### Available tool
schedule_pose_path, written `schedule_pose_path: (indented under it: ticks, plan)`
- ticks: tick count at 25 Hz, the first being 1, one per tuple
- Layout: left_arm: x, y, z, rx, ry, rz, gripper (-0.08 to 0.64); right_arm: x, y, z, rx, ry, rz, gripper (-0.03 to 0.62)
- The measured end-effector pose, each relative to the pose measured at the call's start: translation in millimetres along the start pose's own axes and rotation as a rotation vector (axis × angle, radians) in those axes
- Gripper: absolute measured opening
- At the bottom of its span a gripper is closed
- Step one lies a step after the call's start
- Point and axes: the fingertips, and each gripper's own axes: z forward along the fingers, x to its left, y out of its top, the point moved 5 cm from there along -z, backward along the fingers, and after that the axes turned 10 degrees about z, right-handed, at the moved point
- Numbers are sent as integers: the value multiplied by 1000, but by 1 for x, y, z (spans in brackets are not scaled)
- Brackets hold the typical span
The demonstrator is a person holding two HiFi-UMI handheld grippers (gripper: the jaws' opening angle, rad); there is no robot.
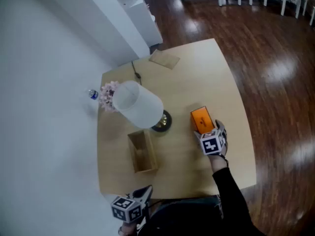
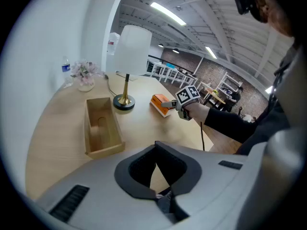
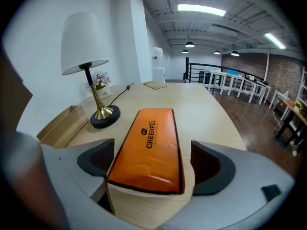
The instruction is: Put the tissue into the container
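The fingers (image 3: 213, 169) of the right gripper (image 1: 208, 132) are closed against the two long sides of the orange tissue pack (image 1: 202, 118), holding it at its near end. The pack lies flat on the counter (image 1: 197, 82), right of the middle and closer to the right edge than to the left, with its length running from the near edge toward the far one. The wooden container (image 1: 151, 150) stands open and empty toward the near left corner, well apart from the pack and lined up much the same way. Between the two, a little farther back, sits the round base of a lamp (image 1: 138, 104), whose white shade leans over toward the left edge. A small pot of pink flowers (image 1: 108, 96) and a water bottle (image 1: 93, 94) stand at the left edge, and a dark cable (image 1: 136, 73) runs from the lamp toward the far left corner. A flat brown pad (image 1: 165, 59) lies at the far edge. The left gripper (image 1: 146, 190) hangs over the near edge, its fingers drawn together on nothing, with only a thin wedge of counter showing between them.
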Motion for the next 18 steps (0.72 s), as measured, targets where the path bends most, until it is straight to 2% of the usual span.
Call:
schedule_pose_path:
  ticks: [9,12,15,18]
  plan:
    - [-3,-10,-2,-16,61,-78,0,-15,3,22,81,-6,17,485]
    - [8,-13,0,-40,60,-95,0,-17,2,17,119,-1,50,432]
    - [27,-12,2,-78,48,-91,0,-8,-6,-3,137,19,86,423]
    - [50,-3,6,-122,31,-52,0,8,-6,-38,84,0,86,423]
